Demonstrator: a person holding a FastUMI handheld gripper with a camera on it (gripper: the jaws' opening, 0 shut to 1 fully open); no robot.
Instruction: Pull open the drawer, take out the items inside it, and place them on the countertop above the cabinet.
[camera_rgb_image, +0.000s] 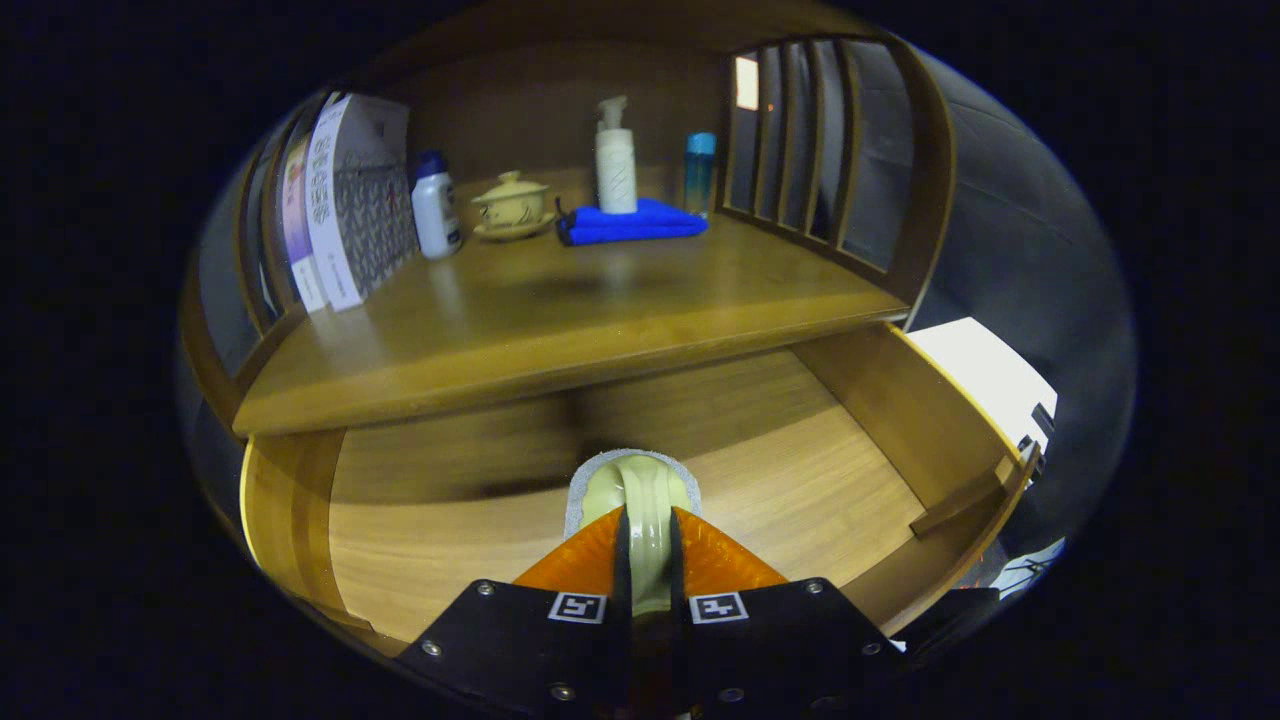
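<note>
My gripper (648, 512) is shut on a pale yellow-green item (640, 478) with a rough grey rim, which sticks out just past the fingertips. I hold it over the pulled-open wooden drawer (905, 425), whose floor shows bare wood around the item. Directly beyond and above the drawer runs the wooden countertop (560, 320) of the cabinet. The lower part of the held item is hidden between the fingers.
At the back of the countertop stand books (345, 205), a white bottle with a blue cap (436, 208), a lidded tea bowl on a saucer (512, 205), a folded blue cloth (630, 223), a white pump bottle (616, 160) and a blue bottle (699, 172). A slatted wooden side panel (815, 140) closes the right.
</note>
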